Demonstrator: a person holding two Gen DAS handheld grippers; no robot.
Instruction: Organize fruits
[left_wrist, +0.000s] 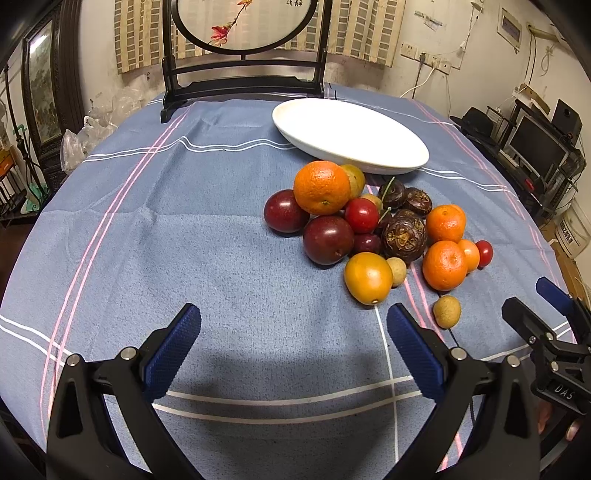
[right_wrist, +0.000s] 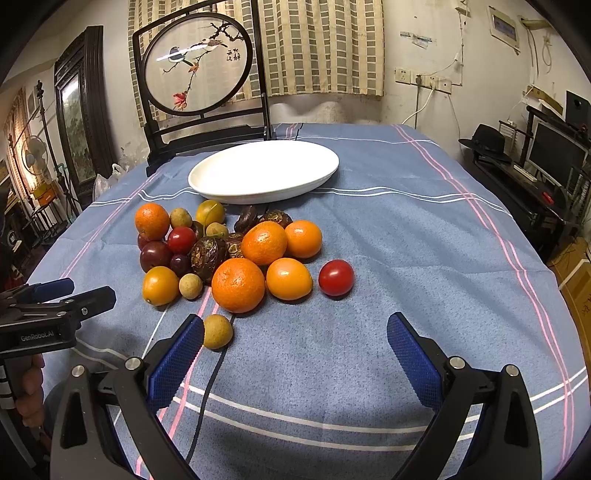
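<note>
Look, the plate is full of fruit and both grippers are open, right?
Not quite. The plate is empty: the right wrist view shows the fruit piled on the cloth in front of it. The left gripper and right gripper are open.

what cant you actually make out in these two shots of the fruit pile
- Left wrist view: fruits at the back of the pile sit mostly hidden behind the big orange.
- Right wrist view: the dark fruits mid-pile are partly covered by oranges; kind unclear.
- Both views: the white plate interior is glared out.
- Right tongs are cut by the left view's edge.
</note>
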